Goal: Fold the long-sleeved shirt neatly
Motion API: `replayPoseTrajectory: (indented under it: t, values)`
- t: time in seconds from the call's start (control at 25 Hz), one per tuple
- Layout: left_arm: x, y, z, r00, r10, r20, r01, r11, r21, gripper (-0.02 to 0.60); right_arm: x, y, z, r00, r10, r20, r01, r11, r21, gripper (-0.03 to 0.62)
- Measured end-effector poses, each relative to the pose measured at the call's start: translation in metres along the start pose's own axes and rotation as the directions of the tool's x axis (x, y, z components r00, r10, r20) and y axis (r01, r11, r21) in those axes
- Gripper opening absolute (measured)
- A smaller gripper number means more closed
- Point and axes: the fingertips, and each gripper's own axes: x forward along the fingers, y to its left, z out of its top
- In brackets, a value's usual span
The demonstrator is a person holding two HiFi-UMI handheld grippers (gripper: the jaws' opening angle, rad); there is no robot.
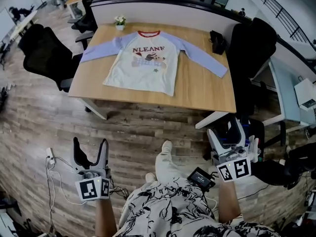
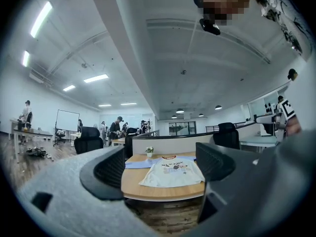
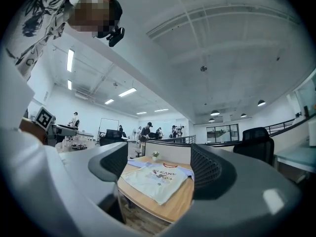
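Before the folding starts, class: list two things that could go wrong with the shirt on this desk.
1. The potted plant stands close to the long-sleeved shirt, near its shoulder; folding a sleeve inward might knock it over.
2. One sleeve cuff reaches the edge of the desk; it may slip off and drag the shirt crooked.

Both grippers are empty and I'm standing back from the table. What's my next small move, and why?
Probably step up to the table and bring both grippers over the shirt. It lies flat, print side up, with its sleeves spread and nothing folded yet. The left gripper and right gripper hang open and empty, well short of the table's near edge.
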Motion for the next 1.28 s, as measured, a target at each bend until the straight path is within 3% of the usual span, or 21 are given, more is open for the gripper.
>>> replayPoseTrajectory:
  t: [0.4, 0.72, 1.04, 1.28]
  values:
    - [0.132, -0.013, 0.022, 1.000, 0.023, 0.013, -0.023, 0.999, 0.022, 0.439, 0.125, -0.075, 0.000, 0.998, 0.048, 0.033, -0.049, 0.998, 0.027, 0.401]
    - [0.205, -0.030, 0.029, 0.999, 0.047, 0.020, -0.047, 0.999, 0.019, 0.439, 0.190, -0.132, -0.006, 0.997, 0.063, 0.035, -0.065, 0.996, 0.058, 0.400]
    - [0.252, -0.027, 0.013, 0.999, 0.033, -0.020, -0.033, 0.999, 0.004, 0.439, 0.236, -0.147, -0.026, 0.998, 0.068, 0.003, -0.068, 0.994, 0.085, 0.401]
    - [0.313, -0.002, 0.003, 0.999, -0.047, -0.024, 0.047, 0.999, -0.015, 0.439, 0.275, -0.145, -0.029, 1.000, -0.003, -0.007, 0.003, 0.998, 0.071, 0.400]
